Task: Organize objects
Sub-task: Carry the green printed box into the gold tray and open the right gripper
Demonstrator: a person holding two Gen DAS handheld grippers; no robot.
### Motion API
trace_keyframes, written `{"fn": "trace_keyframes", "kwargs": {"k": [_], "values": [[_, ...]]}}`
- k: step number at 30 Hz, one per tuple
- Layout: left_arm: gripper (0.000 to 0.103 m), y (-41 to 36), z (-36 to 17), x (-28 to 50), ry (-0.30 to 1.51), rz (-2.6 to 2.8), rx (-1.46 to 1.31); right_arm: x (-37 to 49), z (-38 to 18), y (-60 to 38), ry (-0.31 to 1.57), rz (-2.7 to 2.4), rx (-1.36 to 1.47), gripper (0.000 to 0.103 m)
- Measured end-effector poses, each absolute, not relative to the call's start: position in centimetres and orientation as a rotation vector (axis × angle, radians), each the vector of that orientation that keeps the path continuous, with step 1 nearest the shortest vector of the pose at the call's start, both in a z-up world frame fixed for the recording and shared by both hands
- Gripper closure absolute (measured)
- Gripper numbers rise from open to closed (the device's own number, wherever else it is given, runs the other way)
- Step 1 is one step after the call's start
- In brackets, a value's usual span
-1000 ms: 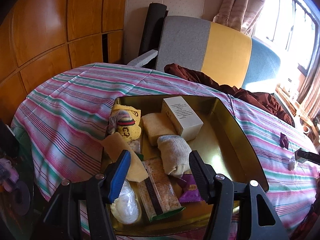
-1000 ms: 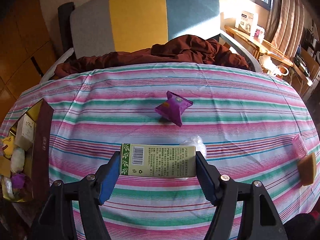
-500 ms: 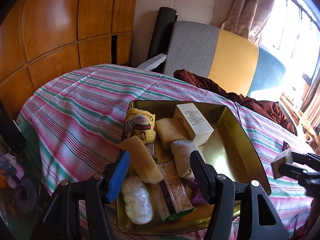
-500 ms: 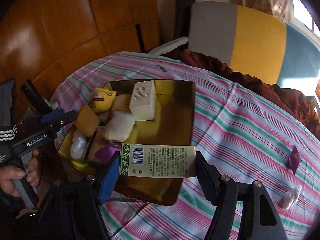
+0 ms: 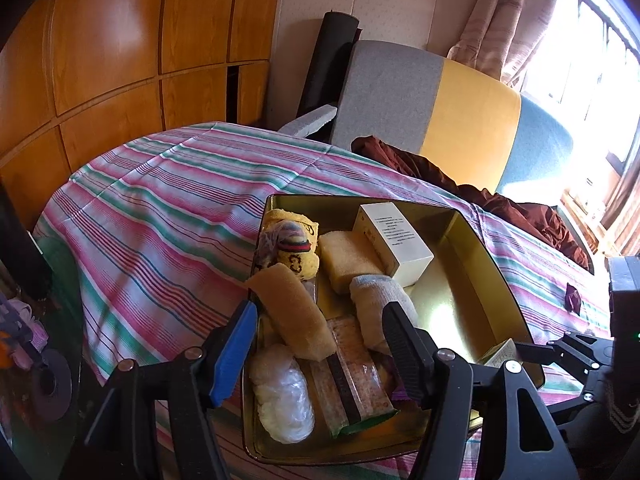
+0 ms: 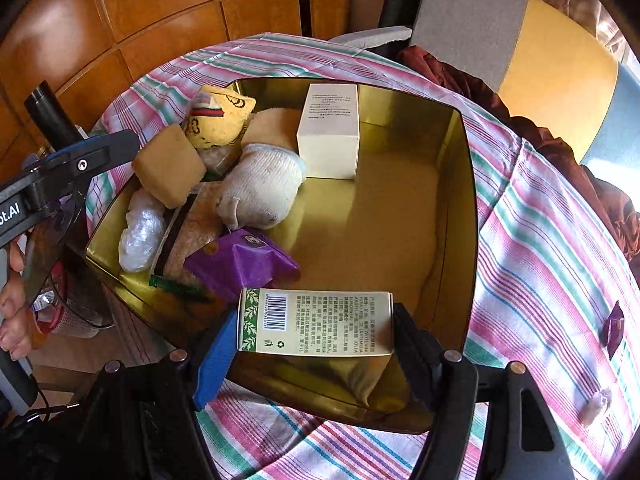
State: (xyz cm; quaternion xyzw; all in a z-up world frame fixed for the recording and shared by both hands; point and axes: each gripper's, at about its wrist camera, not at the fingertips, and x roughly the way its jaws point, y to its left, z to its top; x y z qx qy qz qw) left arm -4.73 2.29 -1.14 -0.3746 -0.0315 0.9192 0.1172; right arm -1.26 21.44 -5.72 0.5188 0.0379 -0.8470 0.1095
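1. Nearest in the right wrist view, we see the right gripper clamped on the green-printed carton, one pad on each short end. The carton lies level, barcode face up, over the near edge of the gold tin. In the left wrist view only a corner of it shows, at the tin's right rim.
2. The left gripper holds nothing; its jaws are opening. The tan sponge block and the grey sock sit between the fingers in that view, but the pads press on neither.
3. The tin is a square metal box with a shiny gold inside and upright walls. It rests on the striped tablecloth.
4. The tin's contents are crowded to one side. Near end: the clear plastic bundle, crinkled and whitish; the flat cracker pack; the purple foil packet.
5. Mid tin: the sponge block, porous and leaning on the pile; the sock, knitted and rolled.
6. Far end: the yellow plush toy, a second yellow sponge, and the white carton, a rectangular box with small print. The rest of the tin floor is bare.
7. On the cloth to the right, well apart from the tin: a small dark purple packet and a small whitish wrapped piece.
8. Beyond the table: a dark red cloth, a chair back in grey, yellow and blue, and wood panelling.
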Motion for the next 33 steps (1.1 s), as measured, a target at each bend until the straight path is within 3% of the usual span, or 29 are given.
{"fn": "trace_keyframes", "kwargs": {"k": [4,7,18,28,33], "values": [[0.033,2.6,-1.1,-4.6,-0.076,2.689,-1.093,-1.2,-6.5,21.7,0.078,-2.477,1.55,0.028],[0.032,2.9,-1.1,-4.4,-0.063,2.685,-1.089,-0.9,-6.3,21.9,0.058,-2.482,1.532,0.02],[0.031,4.0,-0.5,-3.8,0.004,2.696,-1.066,0.8,-2.2,25.2,-0.092,-2.594,1.365,0.02],[0.031,6.5,0.2,-3.2,0.088,2.653,-1.032,2.8,-0.9,35.9,-0.259,-2.838,1.456,0.02],[0.031,8.4,0.3,-2.9,0.118,2.603,-1.022,4.8,-0.8,43.8,-0.435,-2.999,1.559,0.02]]}}
